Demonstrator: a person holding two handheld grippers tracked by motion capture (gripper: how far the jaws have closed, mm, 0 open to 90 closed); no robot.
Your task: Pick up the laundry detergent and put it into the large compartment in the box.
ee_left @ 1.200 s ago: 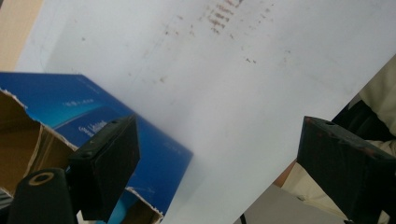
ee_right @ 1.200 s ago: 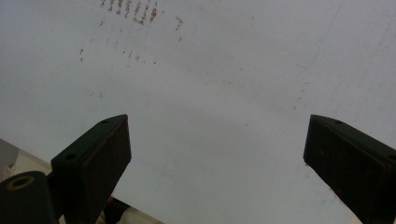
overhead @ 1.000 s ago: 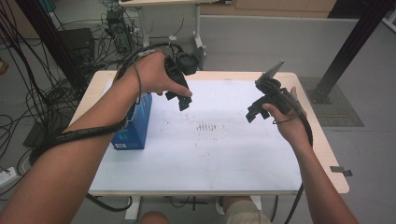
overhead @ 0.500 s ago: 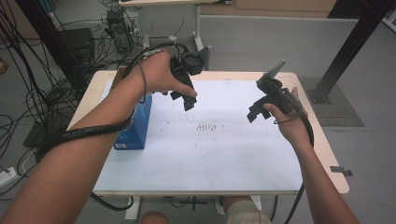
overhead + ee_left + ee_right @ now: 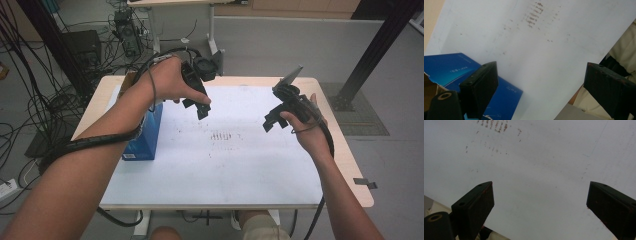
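A blue cardboard box stands on the table's left side, its top torn open; it also appears low left as the box in the left gripper view. My left gripper hangs in the air above the white sheet, right of the box, its jaws wide apart and empty. My right gripper is held up over the sheet's right part, also open with nothing between its jaws. Rows of small reddish-brown marks dot the sheet's middle.
The white sheet covers most of a light wooden table. Cables and equipment lie on the floor to the left and behind. A dark post base stands at the right. The person's legs are at the near edge.
My left gripper has drifted slightly right and away from the box, staying open. The right gripper has barely moved.
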